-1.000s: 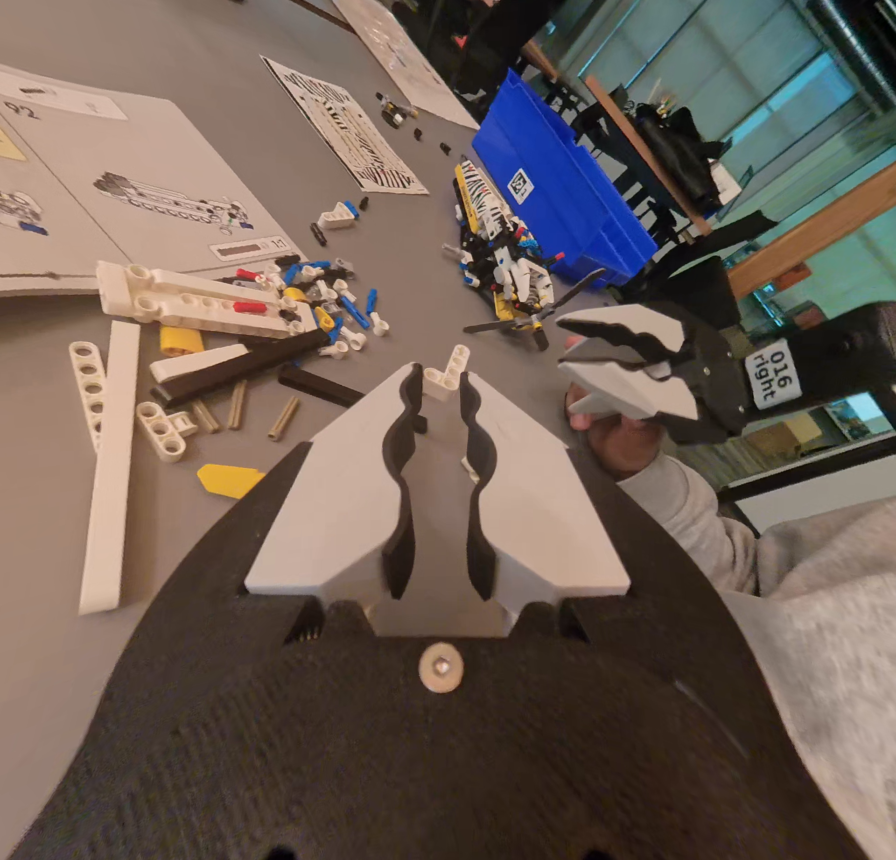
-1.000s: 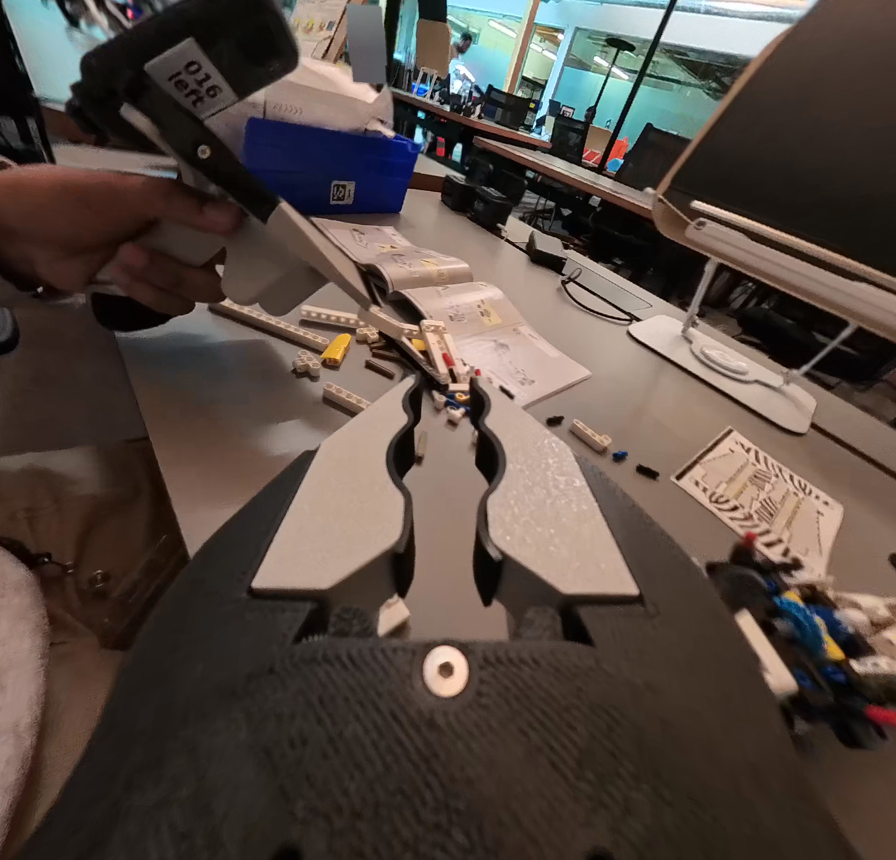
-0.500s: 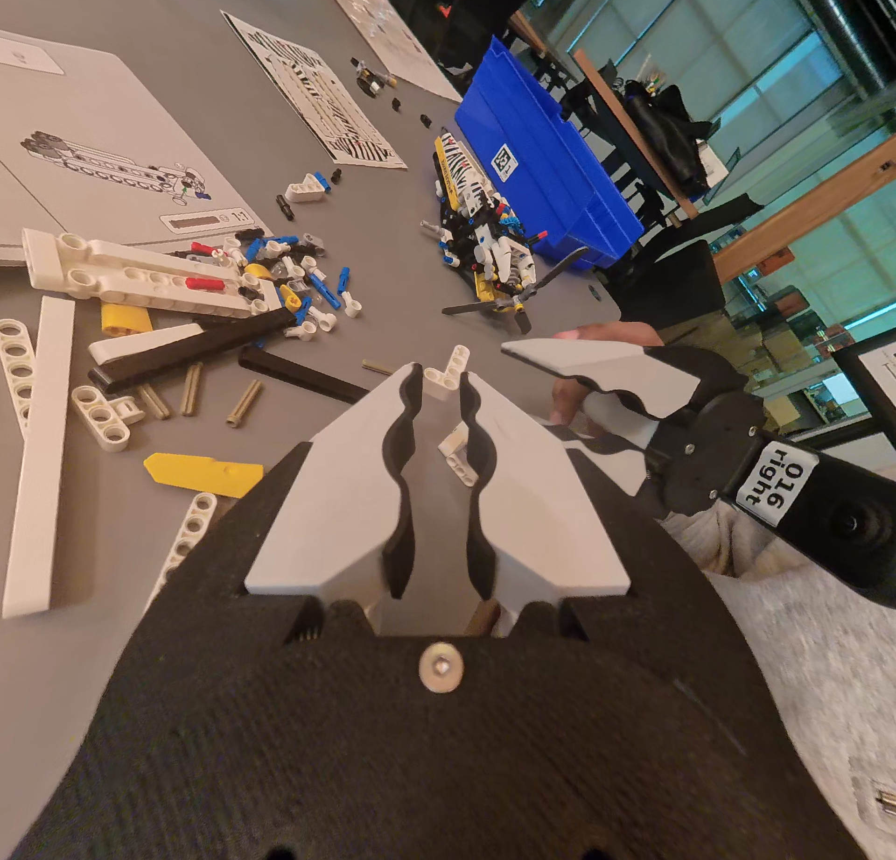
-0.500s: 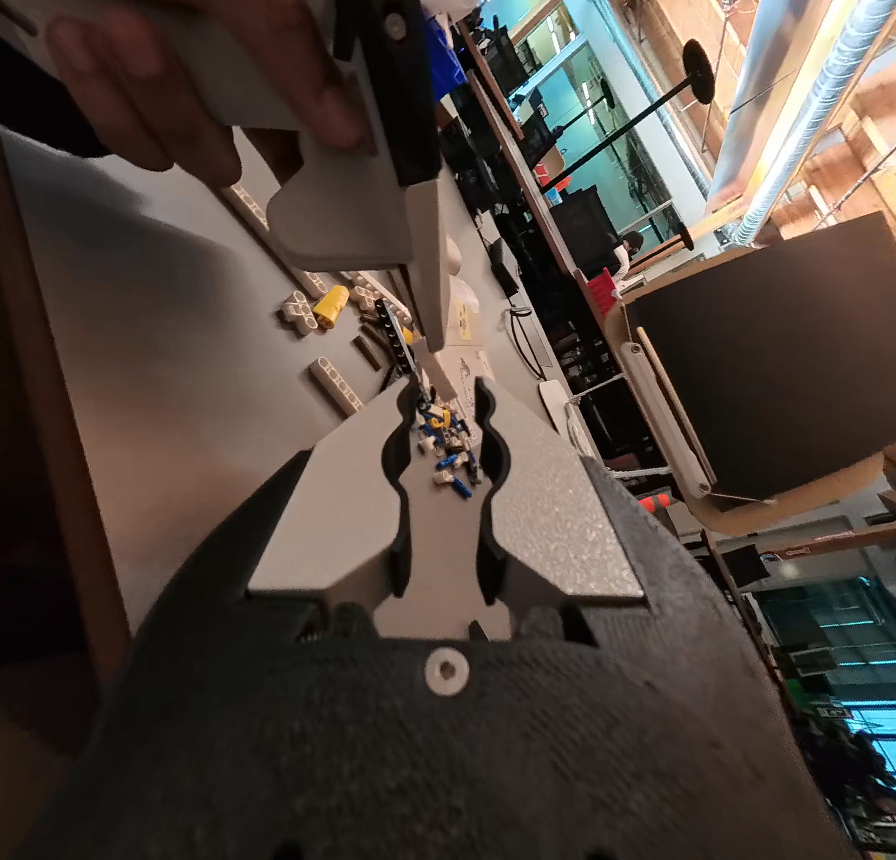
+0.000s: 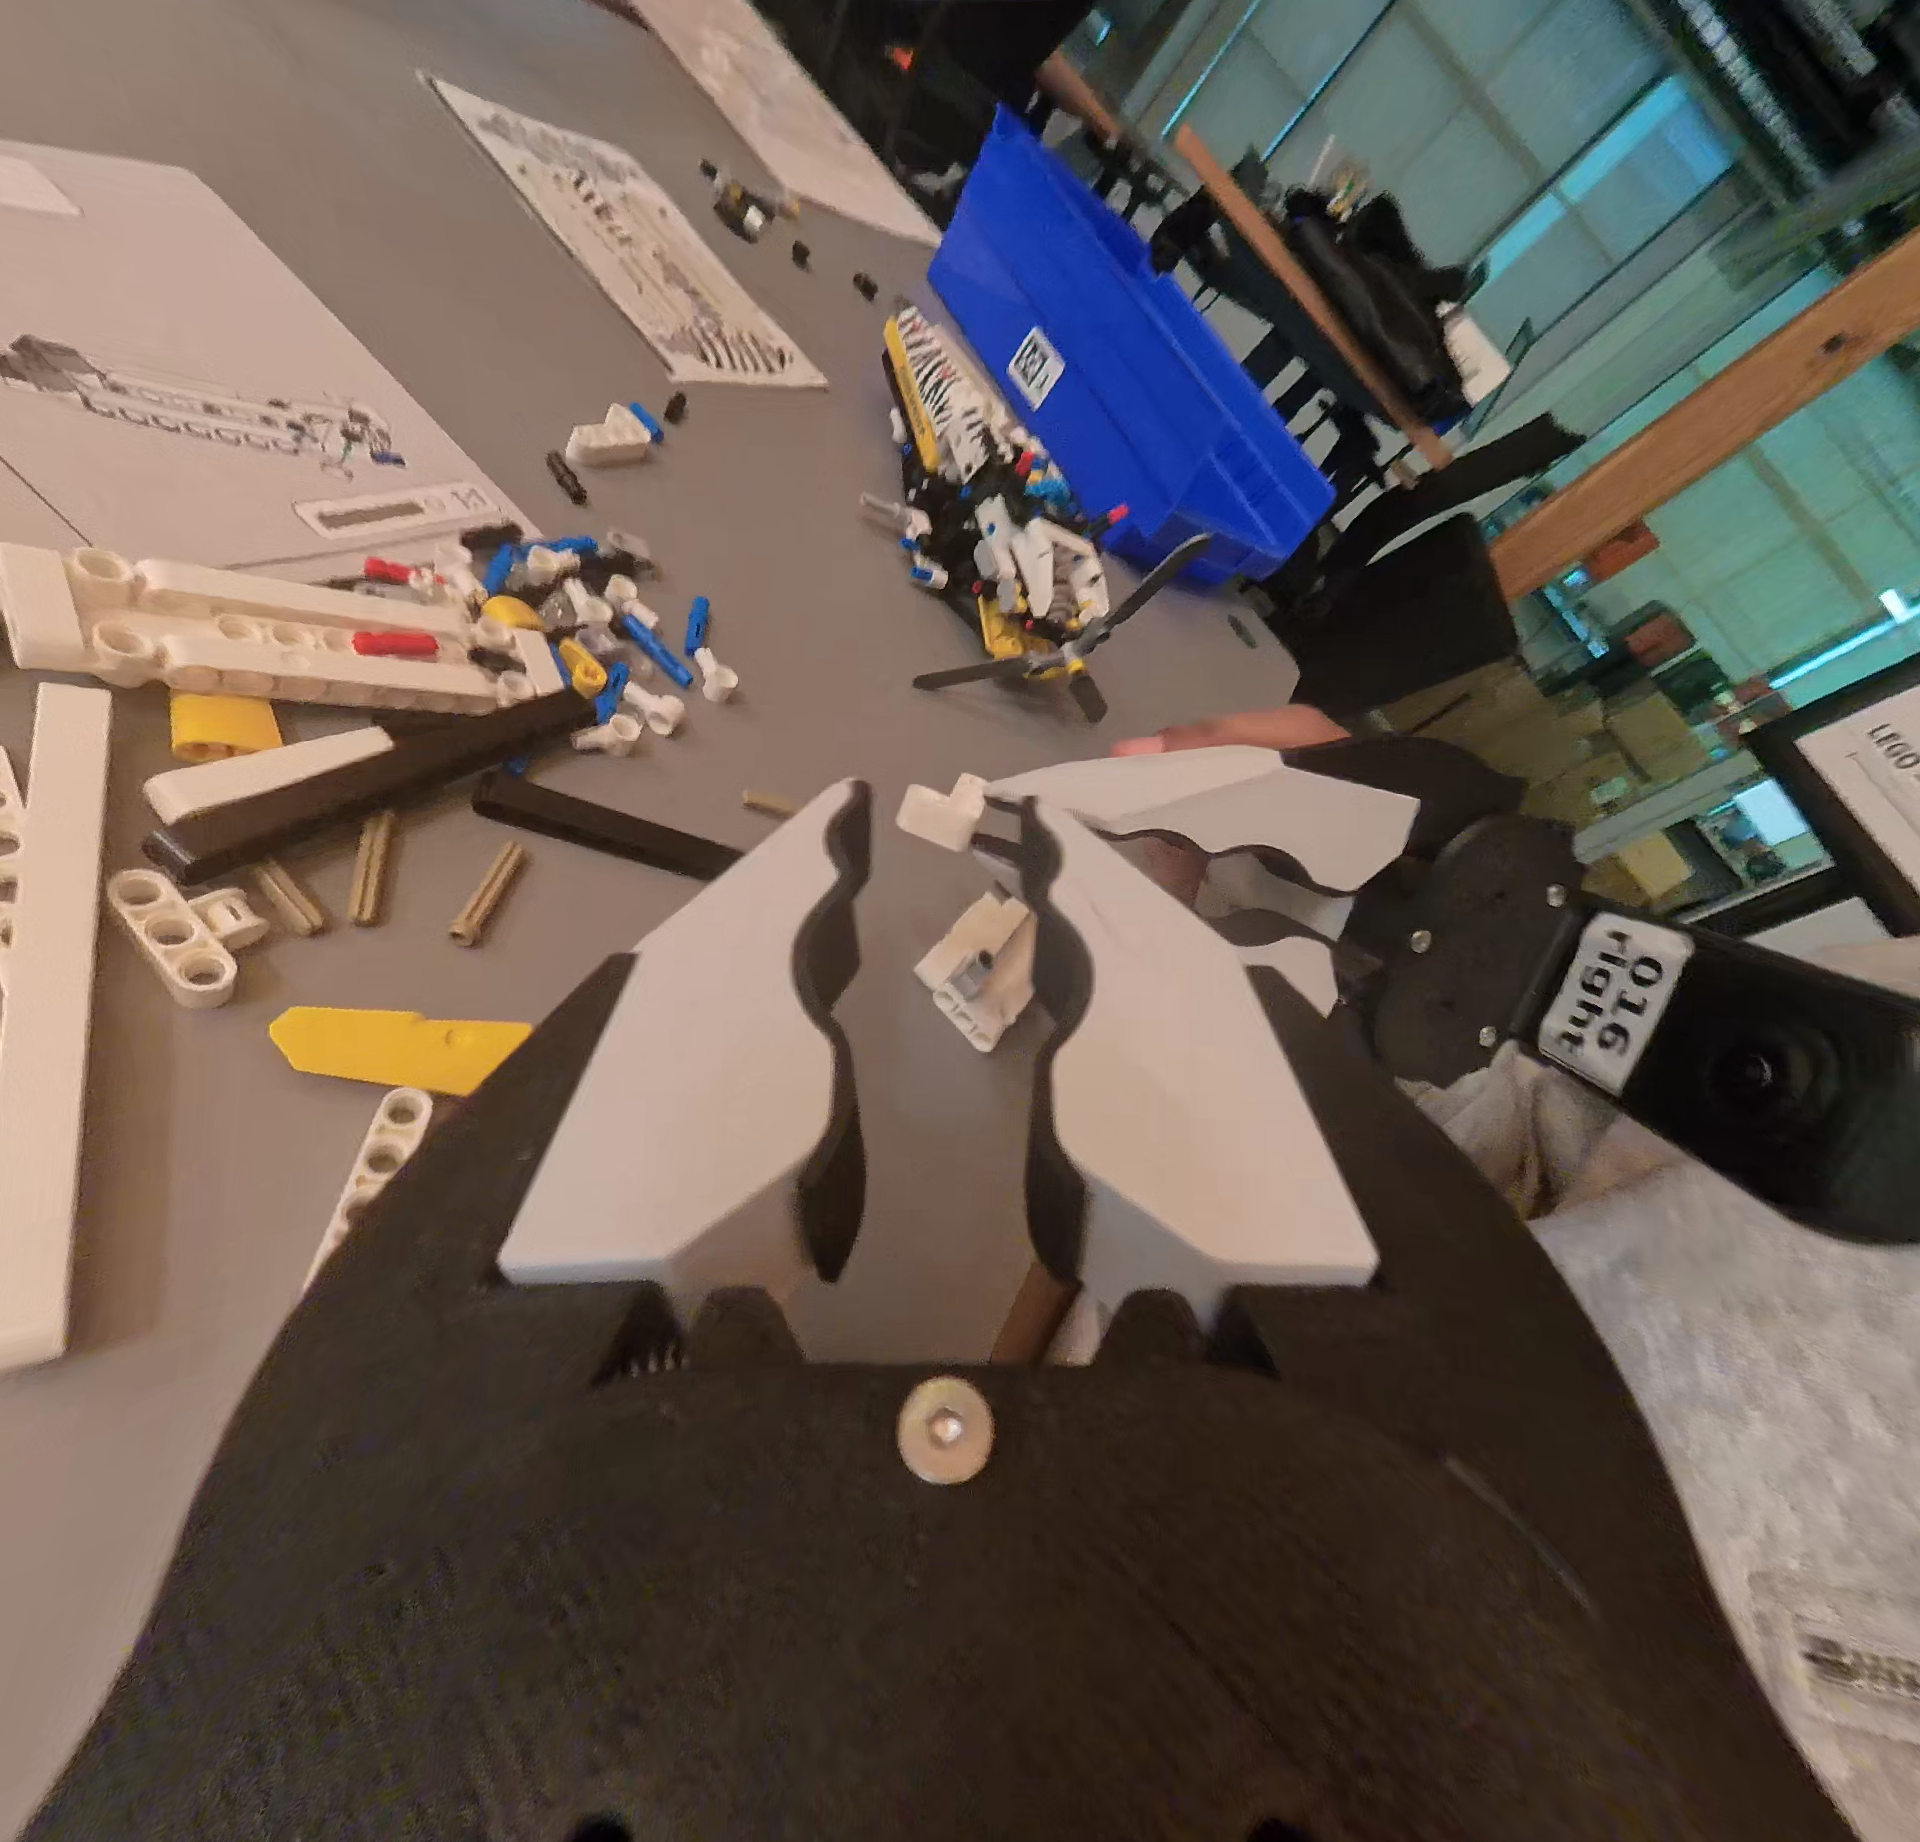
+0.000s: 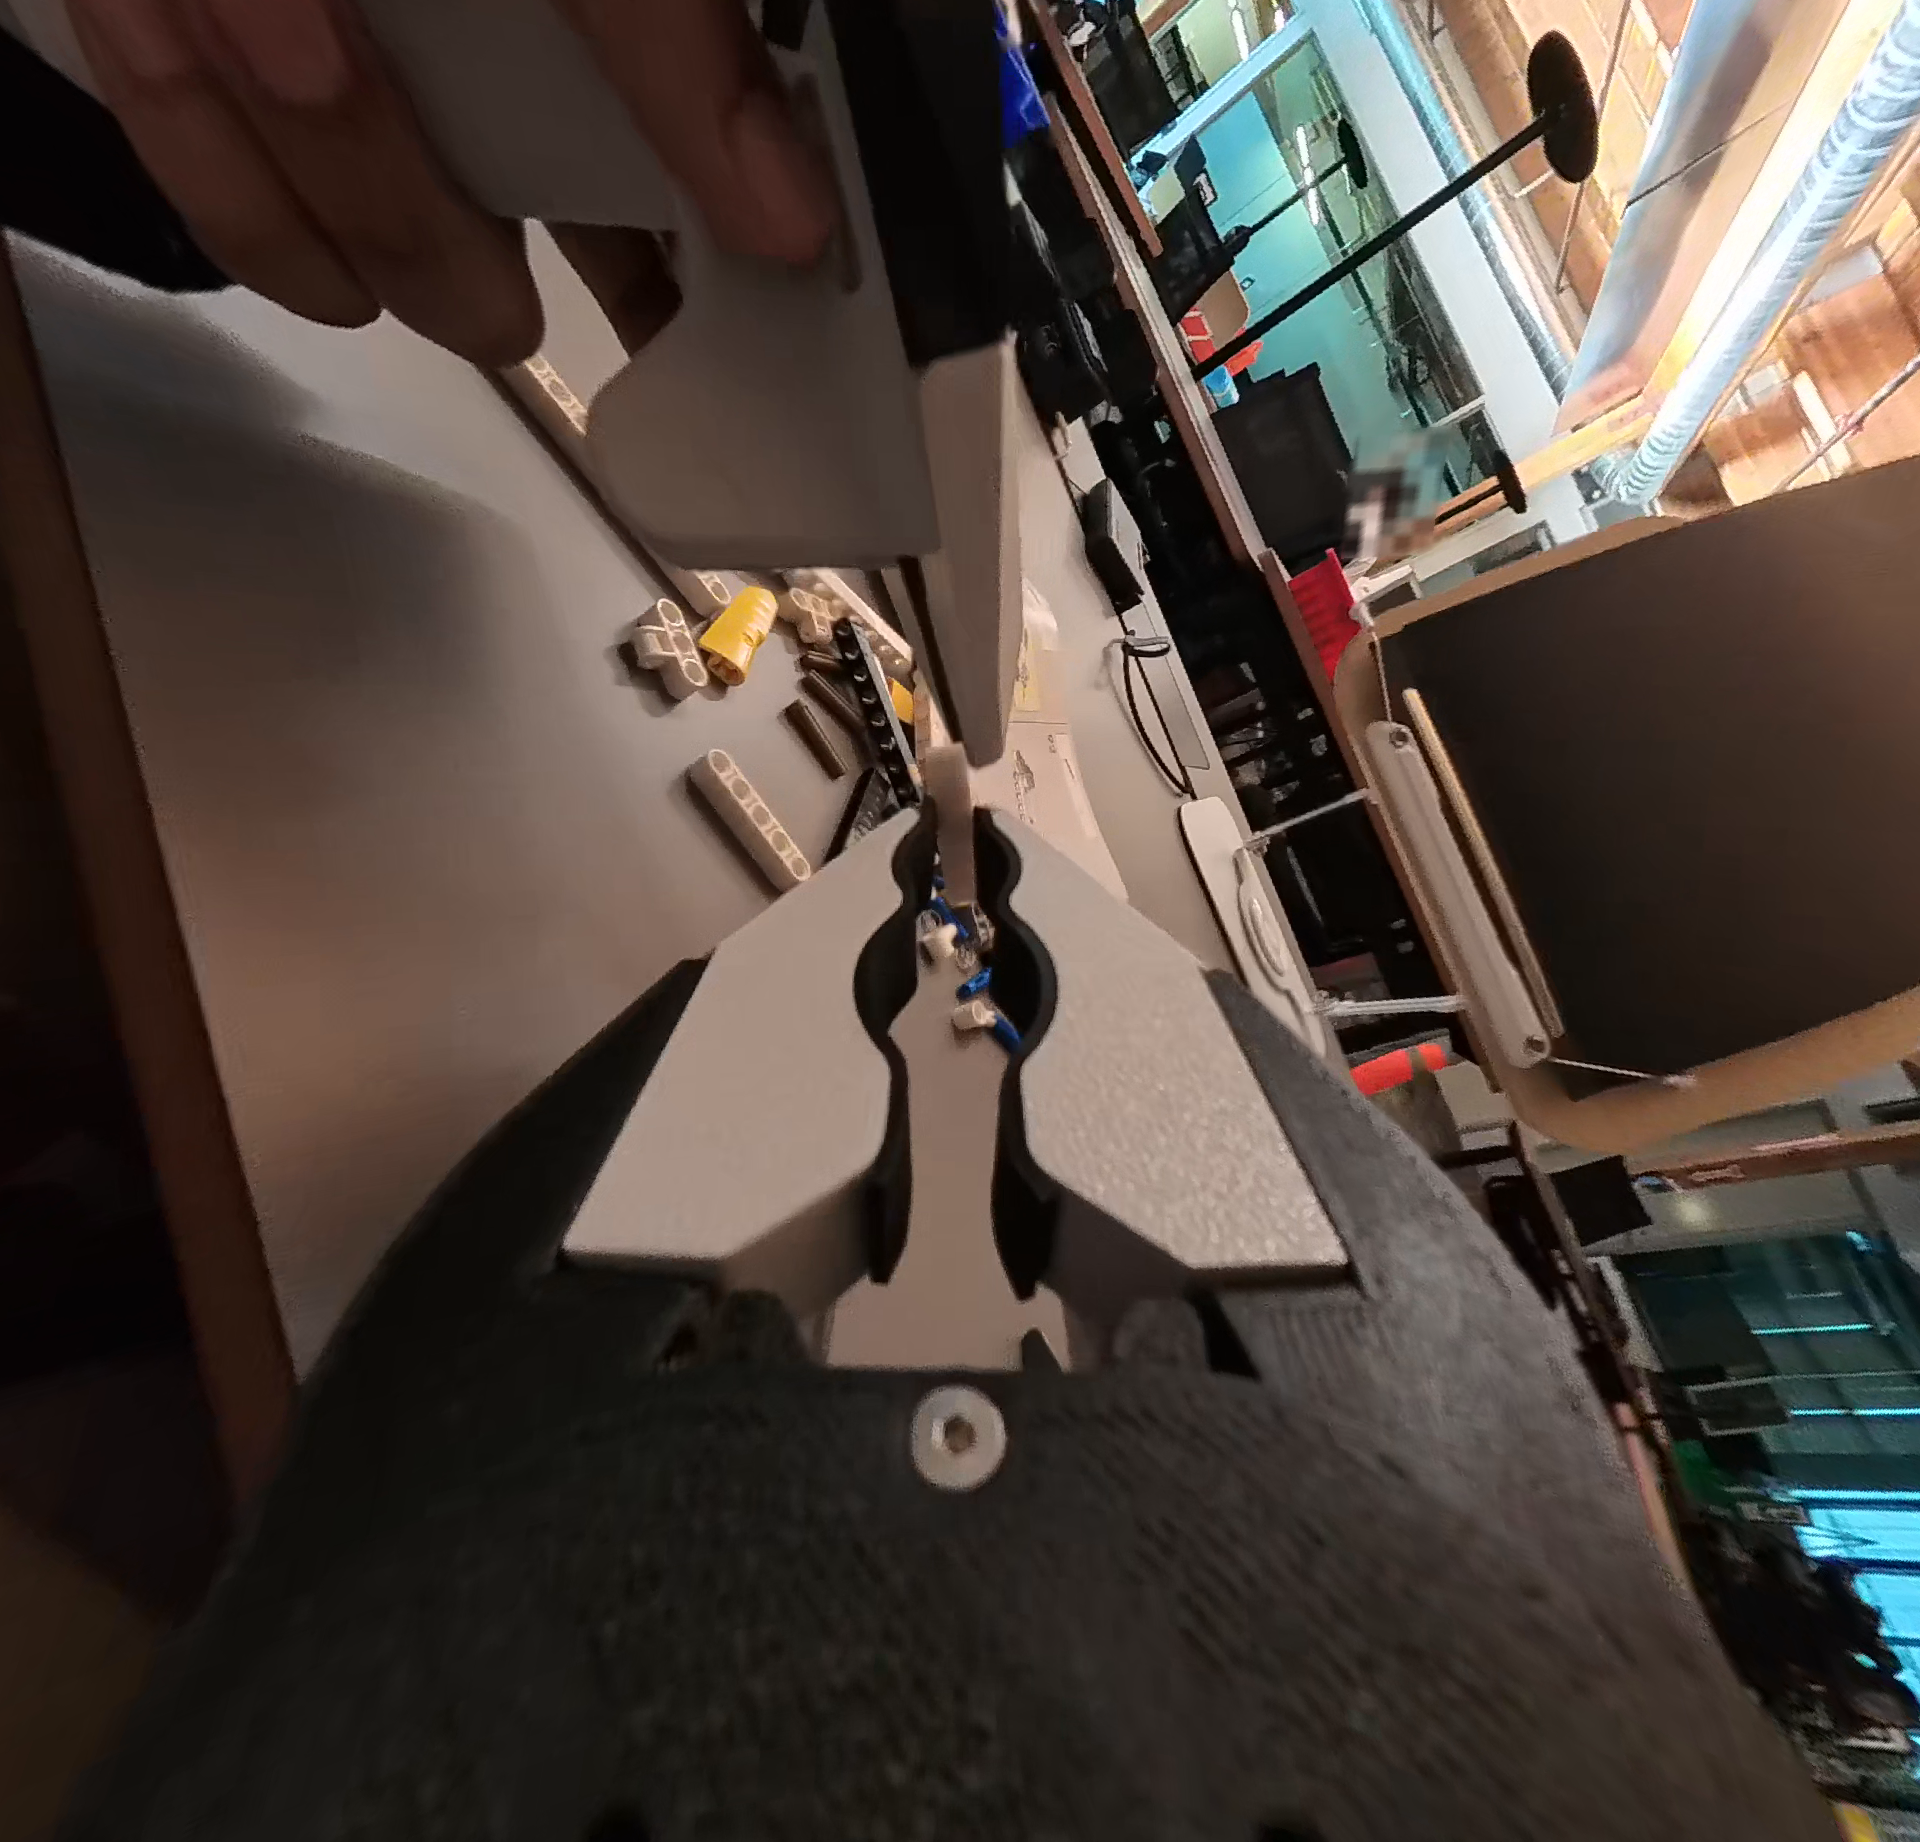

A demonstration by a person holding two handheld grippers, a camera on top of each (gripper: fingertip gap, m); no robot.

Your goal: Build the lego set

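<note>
A small white lego piece (image 5: 935,818) sits in the air between the tips of my left gripper (image 5: 940,798). The left jaws stand apart, with a gap showing beside the piece. My right gripper (image 5: 987,824) comes in from the right and pinches that piece. In the right wrist view my right gripper (image 6: 954,831) is nearly closed on the piece (image 6: 951,795), and the left gripper (image 6: 982,732) ends just above it. Another white piece (image 5: 971,966) lies on the table under the left fingers. The half-built model (image 5: 997,535) lies farther back.
Loose beams and pins (image 5: 582,608), a long white assembly (image 5: 260,634), a yellow panel (image 5: 395,1044) and tan axles lie to the left. An open instruction booklet (image 5: 208,338), a sticker sheet (image 5: 634,244) and a blue bin (image 5: 1122,390) are behind. A monitor (image 6: 1662,805) stands to the right. The grippers are tip to tip, or close to it. The half-built model (image 5: 997,535) is about equally far from each gripper, around 20 cm.
My right gripper swung in from the right and closed on the white piece at the left gripper's tips. The left jaws have opened wider.
</note>
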